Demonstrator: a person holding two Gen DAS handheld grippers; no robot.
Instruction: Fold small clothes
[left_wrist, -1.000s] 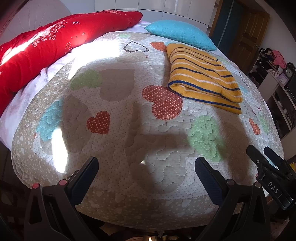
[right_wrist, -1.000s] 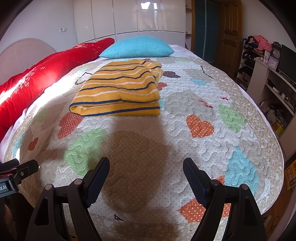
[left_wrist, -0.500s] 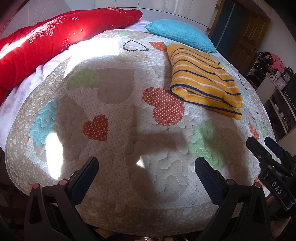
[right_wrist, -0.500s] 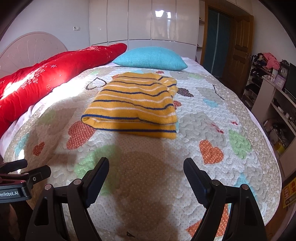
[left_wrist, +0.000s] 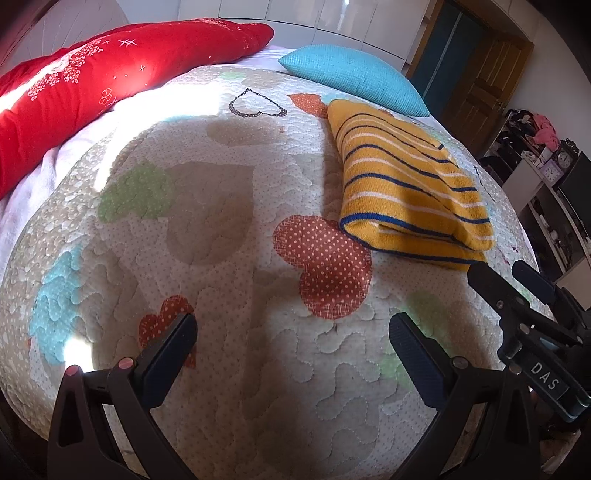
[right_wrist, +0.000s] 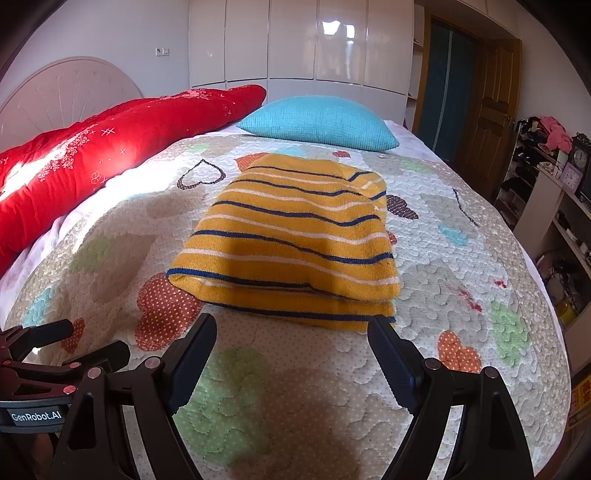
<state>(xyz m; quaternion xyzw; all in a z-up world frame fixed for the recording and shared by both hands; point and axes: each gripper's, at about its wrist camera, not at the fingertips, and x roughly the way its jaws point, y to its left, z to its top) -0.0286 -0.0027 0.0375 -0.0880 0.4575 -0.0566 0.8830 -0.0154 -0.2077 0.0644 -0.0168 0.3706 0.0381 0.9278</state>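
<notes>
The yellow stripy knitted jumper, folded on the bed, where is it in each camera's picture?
Left wrist view: the folded yellow knitted jumper with blue and white stripes lies upper right, beyond the gripper.
Right wrist view: it lies in the middle, just beyond the fingertips.
Shared landmark: the turquoise textured pillow sits right behind it in both.

Bare quilt (right_wrist: 461, 266) lay open left, right and in front of the folded striped sweater (right_wrist: 291, 236). Behind it the turquoise pillow (right_wrist: 317, 122) and red duvet (right_wrist: 110, 147) blocked passage; the pillow possibly touched it.
</notes>
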